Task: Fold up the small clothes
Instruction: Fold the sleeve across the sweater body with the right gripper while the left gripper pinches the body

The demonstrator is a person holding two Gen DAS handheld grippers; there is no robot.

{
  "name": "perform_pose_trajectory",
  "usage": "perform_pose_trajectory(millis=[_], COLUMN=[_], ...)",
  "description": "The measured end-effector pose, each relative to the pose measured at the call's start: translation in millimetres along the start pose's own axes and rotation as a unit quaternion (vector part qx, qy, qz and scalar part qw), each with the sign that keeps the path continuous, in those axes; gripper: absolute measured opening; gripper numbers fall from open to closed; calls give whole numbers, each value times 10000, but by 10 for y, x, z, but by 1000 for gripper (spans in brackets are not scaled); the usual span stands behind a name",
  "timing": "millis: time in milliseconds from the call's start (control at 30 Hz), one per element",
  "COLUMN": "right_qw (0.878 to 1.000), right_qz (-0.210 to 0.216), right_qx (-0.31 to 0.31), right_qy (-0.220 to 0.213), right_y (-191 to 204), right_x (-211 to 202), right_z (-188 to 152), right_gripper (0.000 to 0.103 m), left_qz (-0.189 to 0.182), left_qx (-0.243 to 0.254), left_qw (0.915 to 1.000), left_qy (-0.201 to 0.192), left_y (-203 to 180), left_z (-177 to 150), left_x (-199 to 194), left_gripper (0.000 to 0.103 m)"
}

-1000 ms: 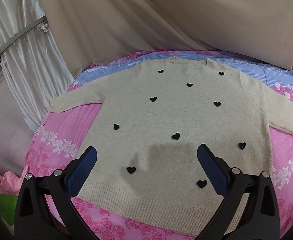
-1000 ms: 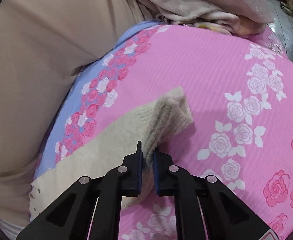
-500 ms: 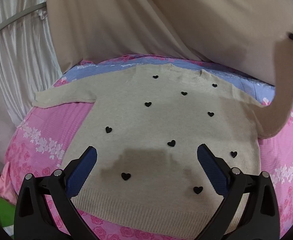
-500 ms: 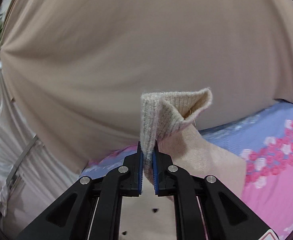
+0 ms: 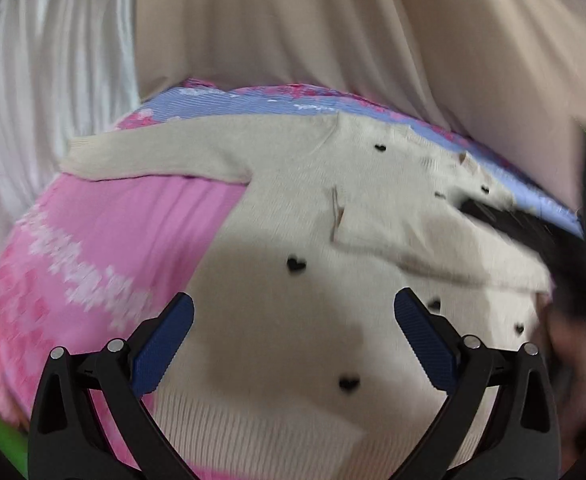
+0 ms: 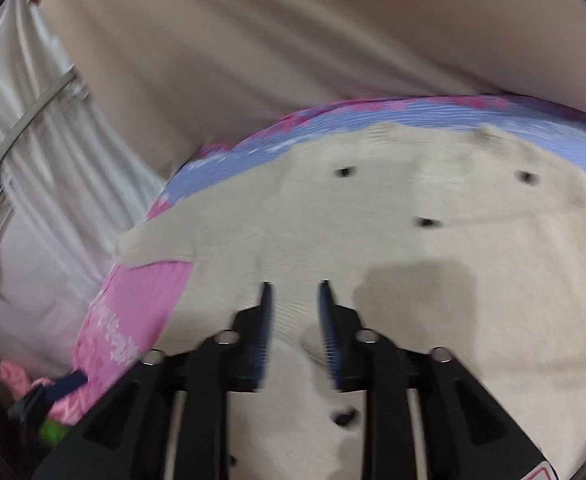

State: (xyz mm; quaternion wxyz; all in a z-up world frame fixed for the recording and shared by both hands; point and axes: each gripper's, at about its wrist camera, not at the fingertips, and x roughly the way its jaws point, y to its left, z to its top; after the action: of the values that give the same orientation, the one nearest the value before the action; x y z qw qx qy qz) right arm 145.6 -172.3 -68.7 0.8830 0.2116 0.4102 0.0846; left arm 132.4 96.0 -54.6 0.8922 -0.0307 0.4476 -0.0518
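On the pink bedspread (image 5: 141, 216), the sweater (image 5: 301, 216) (sleeve folded) lies beneath both parted tongs (image 5: 293, 344).

A second ago the right gripper (image 6: 293, 292) pinched the cuff of the sweater's (image 5: 293, 216) right sleeve (image 5: 397, 228) out on the pink bedspread (image 5: 133, 224). It then lifted that cuff high. Now the sleeve lies folded across the sweater's chest, cuff near the middle, and the gripper's jaws have parted, nothing between them. The left gripper (image 5: 293, 344) has swung toward the sweater's left sleeve (image 5: 153, 156), which now sits closer to the middle of its view.
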Motion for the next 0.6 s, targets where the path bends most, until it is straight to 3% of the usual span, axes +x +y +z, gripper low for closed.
perform_pose_trajectory(millis=[133,267,367,400,433,500,600], right_qw=[9893,9749,9679,9677,9676,9681,9680], right_qz=[-1295,-1958,-2232,-2218,-2212,-2190,-2165], right_qx=[672,1052,1122,1162,1190,1210,1266], right_qy=[-28,122,293,298,253,131,23], right_y=[-673,-1206,-1491,-1602,-1644,-1731,-1804], right_x=[-546,-679,-601,-612,-589,-559,-527], right_z=[-328,-483,-537,-550,-542,-514,-445], right_gripper=[47,49,50,50,50,50,50], left_qz=[-466,-663,-933,-822,-827,-1034,-1226], left_qx=[47,-239,-707,-768,-781,-738,-533], left_qw=[9984,9916,9829,9848,9859,9849,9883], left_qy=[304,1088,1420,1322,1227,1177,740], left_y=[-61,-259,-372,-398,-430,-502,-581], left_z=[360,467,461,482,515,647,985], left_x=[567,1271,1574,1578,1569,1567,1415], left_gripper=[98,94,49,41,14,9,8])
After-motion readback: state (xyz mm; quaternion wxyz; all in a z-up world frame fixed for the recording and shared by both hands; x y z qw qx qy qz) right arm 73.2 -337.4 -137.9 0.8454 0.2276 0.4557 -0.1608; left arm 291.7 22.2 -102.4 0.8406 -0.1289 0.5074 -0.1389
